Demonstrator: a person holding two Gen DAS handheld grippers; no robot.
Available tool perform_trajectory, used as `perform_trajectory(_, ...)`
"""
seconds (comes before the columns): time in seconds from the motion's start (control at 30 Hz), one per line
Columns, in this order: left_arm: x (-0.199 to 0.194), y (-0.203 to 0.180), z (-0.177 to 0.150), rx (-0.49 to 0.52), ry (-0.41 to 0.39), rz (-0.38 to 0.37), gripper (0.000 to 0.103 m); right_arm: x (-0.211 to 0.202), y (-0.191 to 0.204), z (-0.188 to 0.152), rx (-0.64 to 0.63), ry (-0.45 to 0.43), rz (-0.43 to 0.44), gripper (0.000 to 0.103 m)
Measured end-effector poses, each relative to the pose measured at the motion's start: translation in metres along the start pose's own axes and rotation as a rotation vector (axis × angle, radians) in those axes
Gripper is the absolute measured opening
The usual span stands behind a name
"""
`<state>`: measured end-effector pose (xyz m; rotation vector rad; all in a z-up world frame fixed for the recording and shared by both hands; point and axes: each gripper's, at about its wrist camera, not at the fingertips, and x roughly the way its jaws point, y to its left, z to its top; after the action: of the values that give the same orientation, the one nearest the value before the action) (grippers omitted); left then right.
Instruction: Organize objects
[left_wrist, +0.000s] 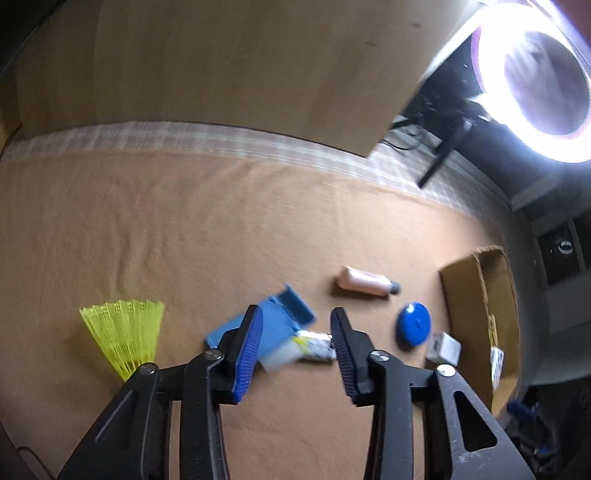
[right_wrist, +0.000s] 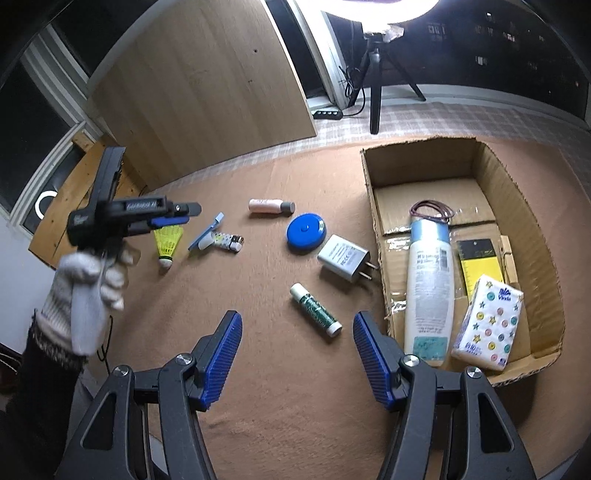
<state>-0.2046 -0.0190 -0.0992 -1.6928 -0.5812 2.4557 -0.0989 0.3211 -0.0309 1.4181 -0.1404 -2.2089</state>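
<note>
The green tube (right_wrist: 316, 309) lies on the table's brown cloth (right_wrist: 280, 406), just left of the cardboard box (right_wrist: 532, 221) and between the right gripper's (right_wrist: 297, 356) two blue pads as that camera looks forward. Its long axis runs slantwise, white cap toward the box's near corner. The right jaws stand fairly wide and hold nothing. My guess is this hand is the nearer one to it. Farther from the box, the left gripper (left_wrist: 295, 350) hovers over a blue holder (left_wrist: 266, 332) with a small patterned tube (left_wrist: 314, 345) beside it; its jaws are narrower, pads apart, nothing gripped. The yellow shuttlecock (left_wrist: 127, 334) lies farthest out.
</note>
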Motion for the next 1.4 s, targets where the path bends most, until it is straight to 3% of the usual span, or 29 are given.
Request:
perform_trajectory(0.4,0.038,0.019,0.017,-0.059,0.076,-0.025,0.037,0.001,-0.012,-0.007,0.039,0.022,-0.021,0.059)
perform_trajectory(0.6,0.047,0.007,0.009,-0.011,0.117,-0.022,0.037,0.002,-0.013,-0.008,0.042,0.025,-0.017,0.059)
perform_trajectory(1.17,0.041,-0.029,-0.062,0.093,0.174,-0.080,0.036,0.014,0.003,-0.013,0.003,0.045,0.008,0.059)
perform_trajectory(1.4,0.014,-0.032,-0.090,0.114,0.112,-0.065,0.036,0.015,0.009,-0.016,-0.011,0.051,0.015,0.059)
